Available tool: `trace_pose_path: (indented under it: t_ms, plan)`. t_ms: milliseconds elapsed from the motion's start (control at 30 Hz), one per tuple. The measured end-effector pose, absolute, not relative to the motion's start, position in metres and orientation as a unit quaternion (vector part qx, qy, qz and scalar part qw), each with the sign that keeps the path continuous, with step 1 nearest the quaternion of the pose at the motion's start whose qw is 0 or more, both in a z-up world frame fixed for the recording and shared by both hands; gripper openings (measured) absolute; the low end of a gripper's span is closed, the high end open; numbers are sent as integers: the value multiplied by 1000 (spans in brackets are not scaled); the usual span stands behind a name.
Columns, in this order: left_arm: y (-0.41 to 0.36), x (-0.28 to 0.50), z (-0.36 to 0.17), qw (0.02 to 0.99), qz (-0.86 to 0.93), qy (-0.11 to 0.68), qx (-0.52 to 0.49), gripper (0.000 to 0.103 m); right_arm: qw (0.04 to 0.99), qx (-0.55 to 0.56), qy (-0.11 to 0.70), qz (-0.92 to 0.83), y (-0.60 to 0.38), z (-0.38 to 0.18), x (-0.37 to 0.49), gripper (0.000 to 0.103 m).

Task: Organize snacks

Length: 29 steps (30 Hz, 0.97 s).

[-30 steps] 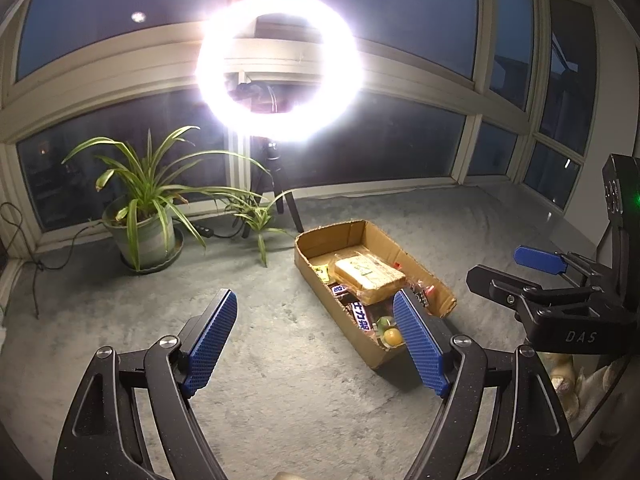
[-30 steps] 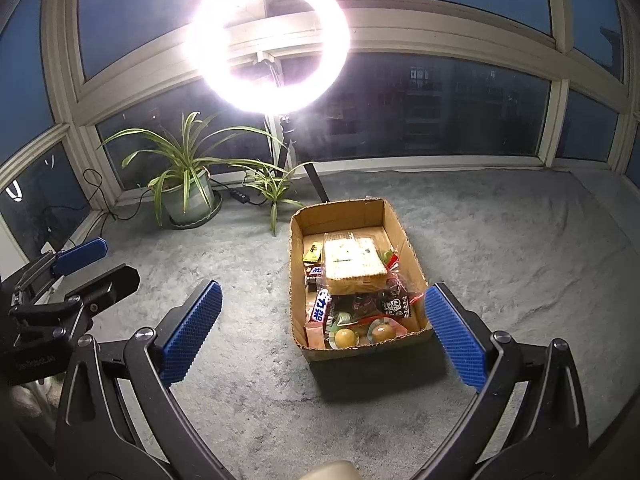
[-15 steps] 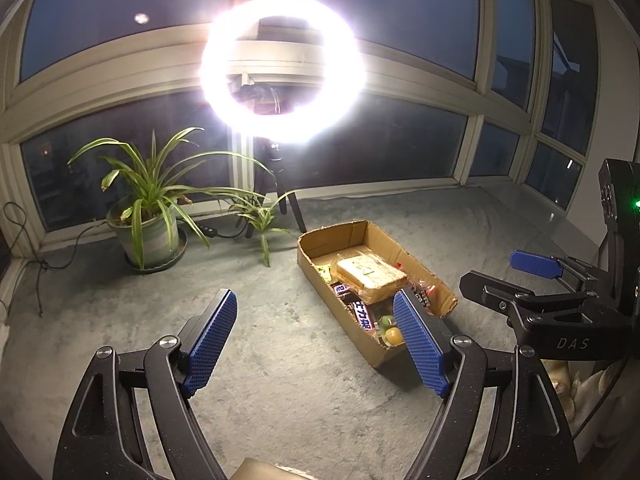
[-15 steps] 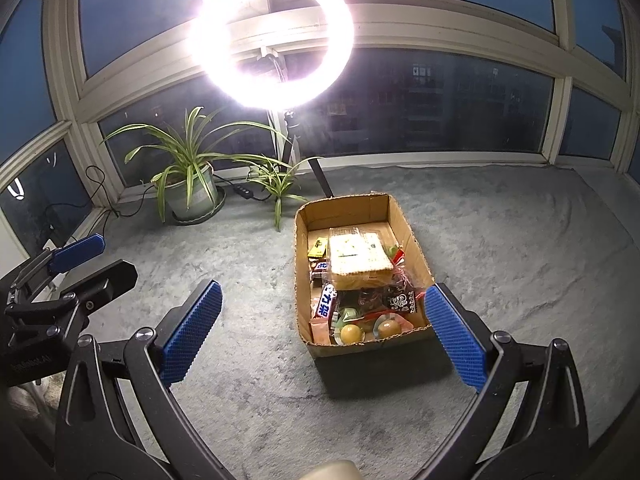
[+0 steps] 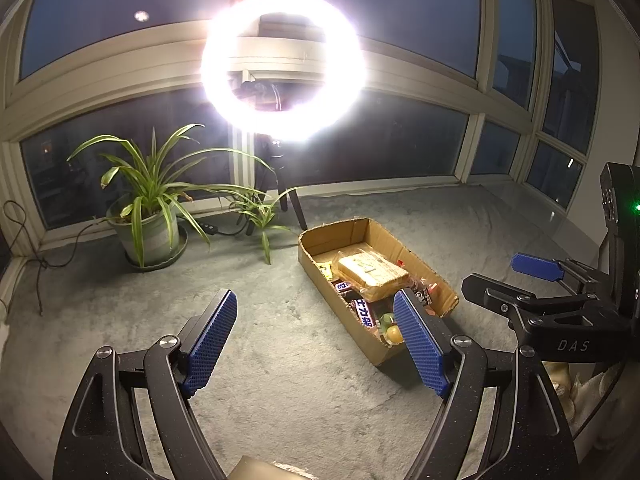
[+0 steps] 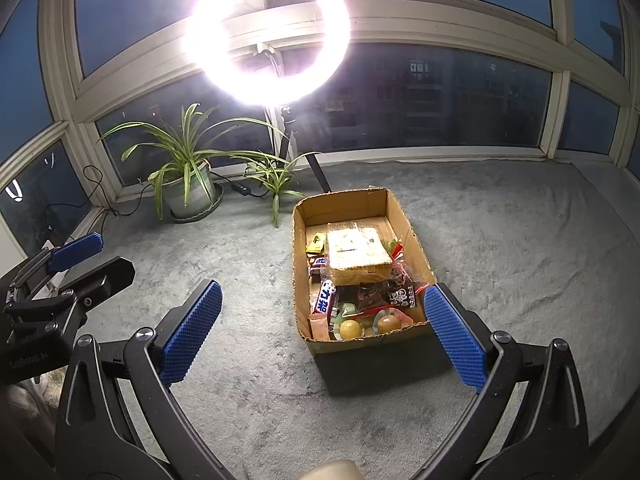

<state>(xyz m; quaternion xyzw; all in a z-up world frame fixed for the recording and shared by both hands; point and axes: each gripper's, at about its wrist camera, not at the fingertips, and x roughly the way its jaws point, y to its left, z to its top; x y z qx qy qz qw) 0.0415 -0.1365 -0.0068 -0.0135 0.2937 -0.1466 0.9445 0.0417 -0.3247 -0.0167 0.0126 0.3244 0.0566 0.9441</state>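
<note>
The left gripper [image 5: 314, 344] is spread wide and holds nothing; its blue pads [image 5: 210, 340] hang above bare carpet [image 5: 280, 360], clear of everything. The right gripper [image 6: 320, 332] is just as wide and just as empty, and its right pad [image 6: 454, 334] overlaps the near right corner of the box [image 6: 406, 216] in the right wrist view, though contact cannot be told. Each gripper shows at the edge of the other's view, well apart.

The box is an open cardboard carton that lies on the carpet, its long axis running from the grippers toward the windows [image 6: 420, 92], slightly turned. Inside, snacks fill the near half and middle. A large wrapped wafer pack [image 6: 356, 250] lies on top near the centre, long side along the box. By the left wall a blue-and-white bar [image 6: 325, 298] points along the same axis. Two round yellow sweets [image 6: 350, 328] sit at the near end, with a dark printed packet [image 6: 400, 294] behind them. The far end shows bare cardboard.

Beyond the box, a potted plant [image 6: 188, 184] stands by the window's left corner and a ring light [image 6: 268, 36] glares above it.
</note>
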Motion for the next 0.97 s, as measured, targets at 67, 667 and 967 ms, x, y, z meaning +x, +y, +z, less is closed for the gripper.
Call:
trace_pose_path:
  t_ms: [67,667,967]
  plan:
    - [-136,42,-7,944,-147,294,-13,81,944,12,325,57,-325,-17,42,103]
    - [-134,42,-10,944,-139,299,-14,81,943,12,327,58,-324,-19,43,103]
    - [-134,39,-8,949,-137,284,-7,81,943,13,329,57,-323,-22,41,103]
